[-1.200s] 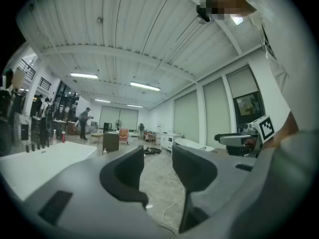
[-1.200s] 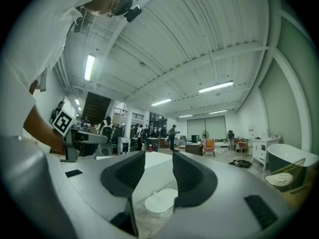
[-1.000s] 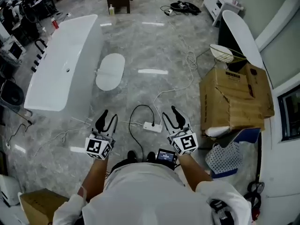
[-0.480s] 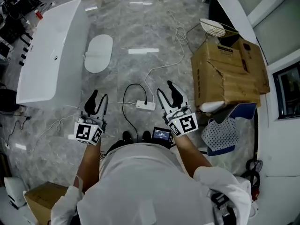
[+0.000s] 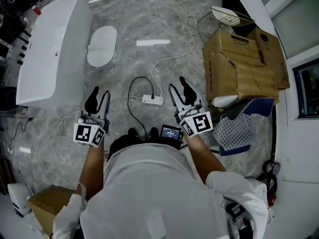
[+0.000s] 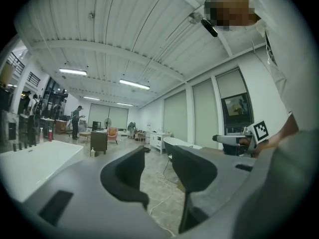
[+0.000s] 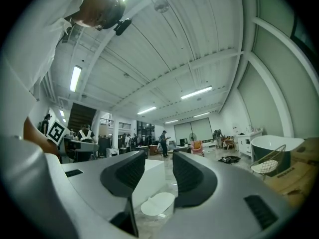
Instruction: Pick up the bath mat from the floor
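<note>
Grey marble floor, with both grippers held out in front of the person and gripping nothing.
An oval white bath mat lies flat at the far left, just beside the white bathtub and well apart from both grippers. The left gripper and right gripper have their jaws parted with nothing between them. A white power strip lies on the floor between them. At the right stands a torn cardboard box, its contents hidden, with a wire basket at its far edge.
</note>
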A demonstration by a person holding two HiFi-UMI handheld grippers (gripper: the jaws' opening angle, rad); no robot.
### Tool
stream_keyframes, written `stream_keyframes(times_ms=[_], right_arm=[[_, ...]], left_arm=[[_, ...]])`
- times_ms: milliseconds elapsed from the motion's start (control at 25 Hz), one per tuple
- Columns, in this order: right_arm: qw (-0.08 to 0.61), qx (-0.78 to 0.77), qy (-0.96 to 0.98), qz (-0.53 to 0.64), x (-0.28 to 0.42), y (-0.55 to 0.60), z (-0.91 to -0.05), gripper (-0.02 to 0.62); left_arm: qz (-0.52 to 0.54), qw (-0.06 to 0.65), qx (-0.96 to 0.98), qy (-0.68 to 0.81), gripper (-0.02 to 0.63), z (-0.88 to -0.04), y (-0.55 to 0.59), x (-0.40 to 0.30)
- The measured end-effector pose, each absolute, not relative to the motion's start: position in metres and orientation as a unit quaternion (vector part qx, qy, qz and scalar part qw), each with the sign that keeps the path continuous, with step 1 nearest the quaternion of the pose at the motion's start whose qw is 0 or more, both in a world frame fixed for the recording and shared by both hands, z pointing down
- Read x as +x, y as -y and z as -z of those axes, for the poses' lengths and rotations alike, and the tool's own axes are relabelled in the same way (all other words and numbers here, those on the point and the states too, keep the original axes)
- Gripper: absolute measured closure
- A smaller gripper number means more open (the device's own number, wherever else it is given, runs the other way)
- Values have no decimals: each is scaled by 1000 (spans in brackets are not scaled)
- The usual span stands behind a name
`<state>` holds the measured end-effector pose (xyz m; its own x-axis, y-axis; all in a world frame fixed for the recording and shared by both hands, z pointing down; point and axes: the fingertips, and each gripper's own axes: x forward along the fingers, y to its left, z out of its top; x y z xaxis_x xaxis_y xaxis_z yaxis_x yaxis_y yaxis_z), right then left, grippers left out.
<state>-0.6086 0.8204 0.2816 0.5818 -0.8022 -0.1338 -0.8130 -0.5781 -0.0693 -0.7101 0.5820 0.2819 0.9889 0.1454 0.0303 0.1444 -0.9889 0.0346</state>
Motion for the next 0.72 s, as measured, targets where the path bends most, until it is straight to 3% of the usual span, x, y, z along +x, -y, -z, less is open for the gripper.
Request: stream_keyframes(times_ms=[360,720], right_arm=[[69,-892,-446,-26,-594,-837,-302,405],[55,-896,-440,-13,-537,-806,-307,405]], left_arm=[[-33,17,997,-75,436,-296,-591,-700],[-22,34,995,-87,436,-305,-557,-630]])
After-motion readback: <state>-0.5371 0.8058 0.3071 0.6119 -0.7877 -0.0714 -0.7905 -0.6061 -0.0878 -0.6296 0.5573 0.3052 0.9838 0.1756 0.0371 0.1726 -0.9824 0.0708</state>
